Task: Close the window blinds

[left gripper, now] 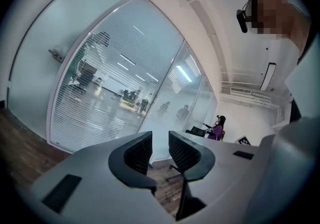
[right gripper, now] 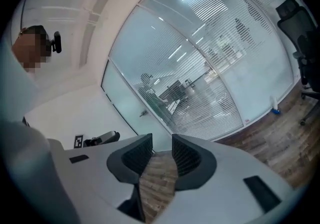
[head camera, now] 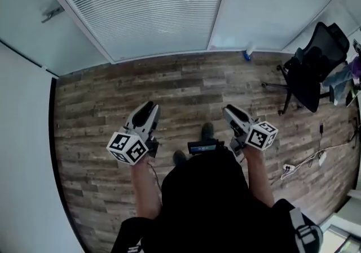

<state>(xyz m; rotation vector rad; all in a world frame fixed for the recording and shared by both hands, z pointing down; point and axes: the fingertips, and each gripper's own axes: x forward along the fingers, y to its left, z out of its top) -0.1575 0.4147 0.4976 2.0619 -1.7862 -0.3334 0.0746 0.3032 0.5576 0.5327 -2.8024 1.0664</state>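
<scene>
**Blinds at top of frame, both grippers empty and well short of them**

The window blinds [head camera: 141, 3] are hanging behind a glass panel across the upper middle of the head view. Their slats are lying horizontal. In the left gripper view the blinds [left gripper: 115, 83] are filling the centre left, and a lit room is showing through between the slats. In the right gripper view they [right gripper: 220, 68] are sitting at centre right, again with the room beyond showing through.

The left gripper [head camera: 148, 106] is hovering low in the head view, left of centre, over the wooden floor [head camera: 186, 88] and pointing up-frame toward the blinds, well apart from them. Its jaws are standing slightly parted with nothing between them; only floor and glass are showing through the gap at the left gripper [left gripper: 160, 150]. The right gripper [head camera: 230, 110] is hovering right of centre, also pointing up-frame and apart from the blinds. The right gripper [right gripper: 161, 150] is likewise slightly parted and empty, with floor planks showing in the gap.

A door handle [head camera: 52, 13] is sitting on the frosted panel at upper left. A small blue object [head camera: 247, 54] is lying at the foot of the glass, right of the blinds. A black office chair [head camera: 313, 65] is standing at the right edge, and white cables [head camera: 307, 161] are trailing over the floor below it.
</scene>
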